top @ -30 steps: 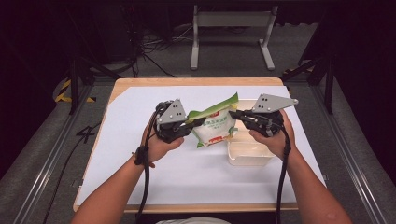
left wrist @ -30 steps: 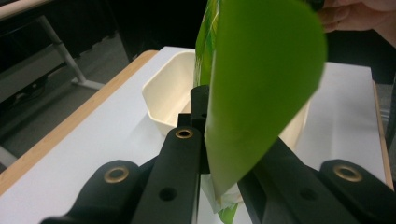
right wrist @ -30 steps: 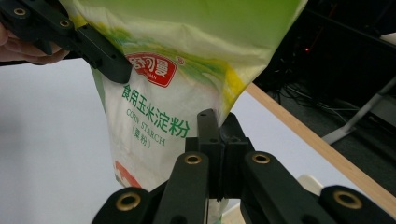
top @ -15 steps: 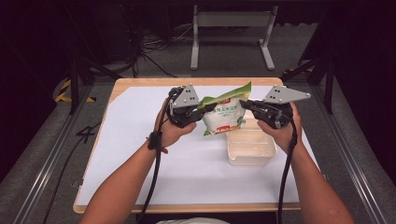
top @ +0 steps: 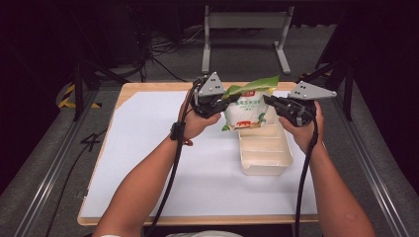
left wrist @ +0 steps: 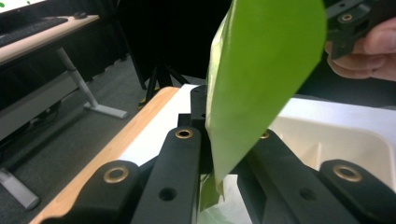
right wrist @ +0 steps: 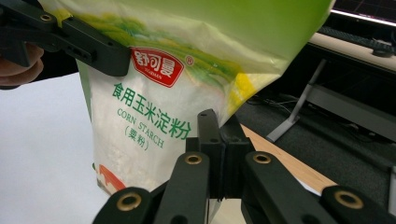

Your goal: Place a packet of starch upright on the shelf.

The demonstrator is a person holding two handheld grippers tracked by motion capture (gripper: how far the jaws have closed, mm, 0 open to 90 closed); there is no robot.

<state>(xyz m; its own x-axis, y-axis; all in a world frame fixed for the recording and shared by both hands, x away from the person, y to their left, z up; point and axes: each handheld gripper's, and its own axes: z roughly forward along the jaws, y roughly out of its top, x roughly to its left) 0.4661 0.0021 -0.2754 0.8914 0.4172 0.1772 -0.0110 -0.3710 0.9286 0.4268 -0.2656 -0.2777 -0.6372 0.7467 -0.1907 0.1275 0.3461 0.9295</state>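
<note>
Above the far end of the tray (top: pixel 266 160), a corn starch bag (top: pixel 247 109) hangs upright between both grippers, over the white sheet (top: pixel 148 148) on the table (top: pixel 129 90). At its left, the left gripper (top: pixel 223 100) has its jaws clamped on the bag's green top edge. At its right, the right gripper (top: pixel 271 101) pinches the bag's other side, jaws closed on it.

We see the corn starch bag (top: pixel 247 106) held up between the left gripper (top: pixel 228 98) and the right gripper (top: pixel 269 101), blocking the space over the far end of the cream divided tray (top: pixel 264 150). The white table cover (top: pixel 148 148) lies bare to the left and along the near edge, giving open passage there. Right of the tray only a narrow strip stays free.
</note>
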